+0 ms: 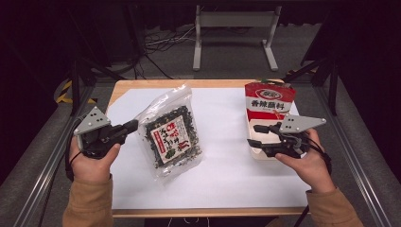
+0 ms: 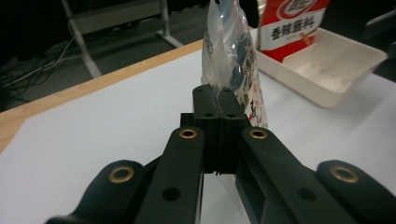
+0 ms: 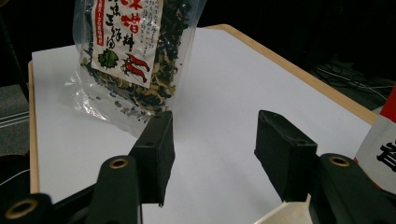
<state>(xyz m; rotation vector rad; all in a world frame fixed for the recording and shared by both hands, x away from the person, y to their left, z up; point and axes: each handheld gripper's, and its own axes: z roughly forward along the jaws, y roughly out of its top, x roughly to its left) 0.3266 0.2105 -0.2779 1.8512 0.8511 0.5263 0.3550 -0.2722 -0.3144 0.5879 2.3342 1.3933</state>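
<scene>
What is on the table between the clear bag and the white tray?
Nothing: between the clear bag and the white tray, the high view shows bare white sheet.

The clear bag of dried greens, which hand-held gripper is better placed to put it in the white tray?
Left. The left hand-held gripper is shut on the clear bag edge. The right hand-held gripper is open and holds nothing by the white tray.

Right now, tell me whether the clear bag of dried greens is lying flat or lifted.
Lifted: the left gripper pinches the clear bag by its edge, so it hangs above the white sheet.
</scene>
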